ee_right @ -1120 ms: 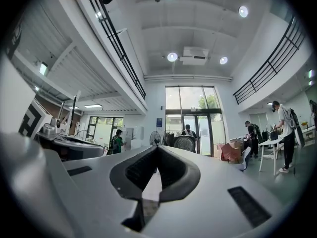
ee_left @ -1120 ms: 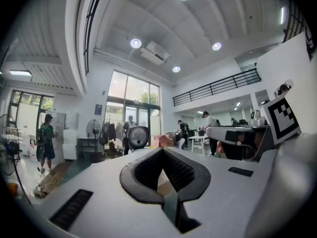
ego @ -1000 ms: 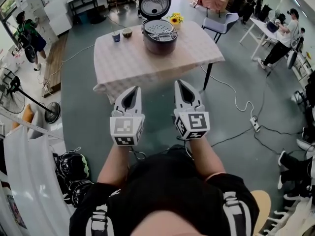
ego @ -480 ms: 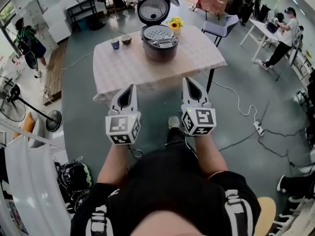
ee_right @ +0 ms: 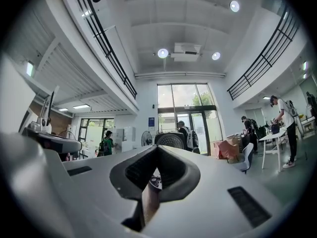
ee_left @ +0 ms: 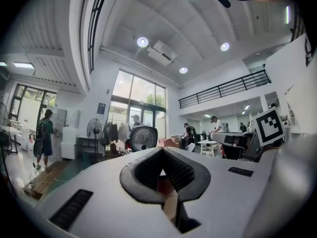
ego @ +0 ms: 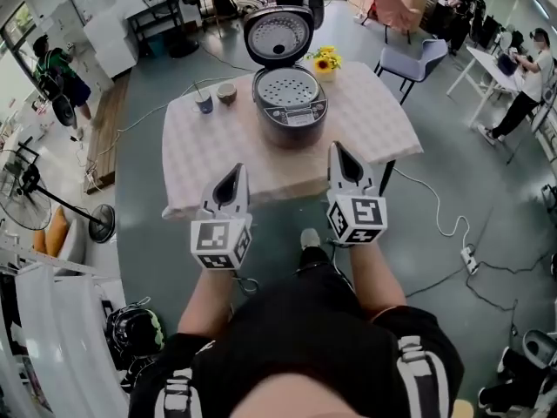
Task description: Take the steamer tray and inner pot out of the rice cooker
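One rice cooker [ego: 290, 110] stands open on the tabletop [ego: 218, 151], with the perforated steamer tray [ego: 288, 87] seated in its mouth and its lid [ego: 278, 33] raised behind. Two cups [ego: 204, 103] sit left of the cooker and sunflowers [ego: 326, 59] right of it. Nearer than the cooker, the left claw [ego: 236, 172] and right claw [ego: 338, 150] are pinched together, empty.

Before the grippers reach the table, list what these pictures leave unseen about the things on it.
Inner pot: head view, covered by the steamer tray in the rice cooker.
Cooker body: both gripper views, blocked by the left gripper and right gripper; only the raised lid shows.
Blue cup contents: head view, too small.
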`<state>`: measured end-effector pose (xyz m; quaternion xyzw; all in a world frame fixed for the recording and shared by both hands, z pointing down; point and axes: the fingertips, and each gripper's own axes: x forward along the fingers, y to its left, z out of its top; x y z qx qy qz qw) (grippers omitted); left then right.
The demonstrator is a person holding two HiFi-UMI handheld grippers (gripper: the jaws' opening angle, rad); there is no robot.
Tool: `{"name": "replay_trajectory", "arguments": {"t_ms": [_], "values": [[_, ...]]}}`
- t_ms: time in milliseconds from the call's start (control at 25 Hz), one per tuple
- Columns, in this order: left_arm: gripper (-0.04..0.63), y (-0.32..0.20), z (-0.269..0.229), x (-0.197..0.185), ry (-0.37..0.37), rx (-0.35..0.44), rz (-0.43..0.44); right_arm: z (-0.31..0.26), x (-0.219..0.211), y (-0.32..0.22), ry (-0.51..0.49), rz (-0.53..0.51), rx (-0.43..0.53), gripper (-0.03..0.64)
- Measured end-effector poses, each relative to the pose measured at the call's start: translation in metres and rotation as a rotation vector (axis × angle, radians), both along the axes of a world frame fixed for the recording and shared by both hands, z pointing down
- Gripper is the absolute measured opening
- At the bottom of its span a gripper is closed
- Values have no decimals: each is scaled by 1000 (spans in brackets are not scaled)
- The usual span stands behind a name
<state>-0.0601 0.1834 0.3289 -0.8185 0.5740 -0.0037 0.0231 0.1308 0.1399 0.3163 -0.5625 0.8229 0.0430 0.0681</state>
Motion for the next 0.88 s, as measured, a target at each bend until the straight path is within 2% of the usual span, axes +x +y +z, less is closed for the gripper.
{"name": "replay_trajectory", "arguments": {"t_ms": [240,480,720,880], "values": [[2,-139,0,23,-3,-40,-56,-3,25,-141,-7,-51,-28,0],[3,-251,-5,23,-32,-78,-151,-8,34,-259,20,-102,-44,0],[3,-305,-14,31,-30,-102,-180,-19,38,-321,28,-145,-65,-1],[3,-327,-18,11,-36,-97,-184,-21,19,-341,34,-158,-59,0]]}}
